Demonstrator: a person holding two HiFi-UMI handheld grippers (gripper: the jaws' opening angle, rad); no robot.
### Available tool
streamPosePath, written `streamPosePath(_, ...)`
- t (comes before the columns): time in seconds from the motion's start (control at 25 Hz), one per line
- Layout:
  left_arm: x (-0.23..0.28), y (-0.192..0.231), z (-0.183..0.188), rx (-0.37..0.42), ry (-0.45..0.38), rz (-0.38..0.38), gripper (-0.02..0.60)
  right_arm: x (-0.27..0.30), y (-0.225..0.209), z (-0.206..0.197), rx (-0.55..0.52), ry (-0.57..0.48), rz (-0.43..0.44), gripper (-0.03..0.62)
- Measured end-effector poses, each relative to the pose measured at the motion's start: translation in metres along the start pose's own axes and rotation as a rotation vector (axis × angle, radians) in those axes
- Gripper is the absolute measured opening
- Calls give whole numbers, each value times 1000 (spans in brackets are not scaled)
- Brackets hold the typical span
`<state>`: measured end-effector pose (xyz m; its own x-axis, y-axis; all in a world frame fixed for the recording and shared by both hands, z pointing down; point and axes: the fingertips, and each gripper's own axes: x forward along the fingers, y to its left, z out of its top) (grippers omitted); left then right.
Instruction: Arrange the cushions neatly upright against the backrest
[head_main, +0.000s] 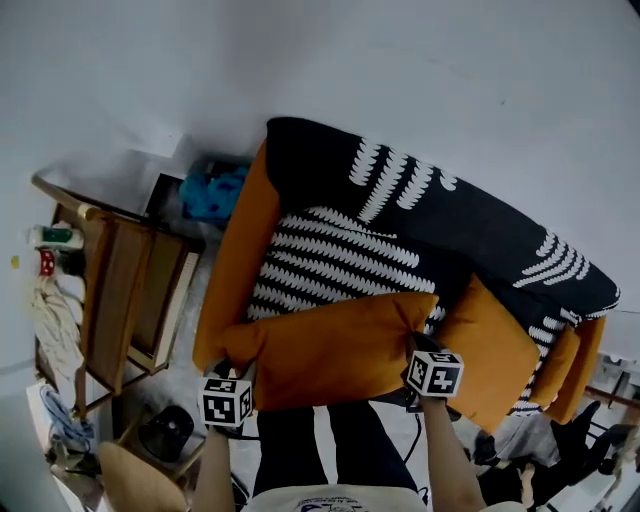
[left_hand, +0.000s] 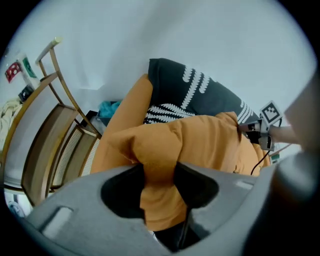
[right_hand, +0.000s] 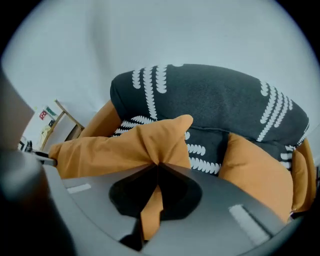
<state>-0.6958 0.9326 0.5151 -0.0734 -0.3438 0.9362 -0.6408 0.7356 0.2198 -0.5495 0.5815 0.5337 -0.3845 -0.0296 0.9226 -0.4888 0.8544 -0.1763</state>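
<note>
Now the lift is in hand: 1 orange cushion (head_main: 335, 345) hangs between both grippers. The left gripper (left_hand: 159, 180) has its jaws half closed on a thick fold; the right gripper (right_hand: 157, 172) pinches a thin corner, jaws nearly together. Beyond the jaws lie the patterned seat (head_main: 330, 260) and dark backrest (head_main: 450, 215). A 2nd cushion (head_main: 485, 350) leans right of the right jaws. Next, I judge, the held cushion must be carried forward and stood against the backrest. A wooden chair (head_main: 125, 290) stands left, before a white wall (head_main: 400, 60).
</note>
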Motion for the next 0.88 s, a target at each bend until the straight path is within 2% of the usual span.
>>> streamPosePath(0.16,-39,-16,19,68,-78,19,186,-47,-6,-8,119,-96,14,17)
streamPosePath(0.36,-68,-36,88,227,-207,28,186,-89,-16,8,221,-225,13,15)
streamPosePath(0.64,-90,-66,204,365,-366,-6,186,-139,-37,88,216,-441,-1,15)
streamPosePath(0.76,-91,-86,249,417,-420,-18,187,-150,-53,117,187,-487,-15,15)
streamPosePath(0.88,-84,-98,282,461,-437,-38,190,-155,-66,137,165,-510,-27,15)
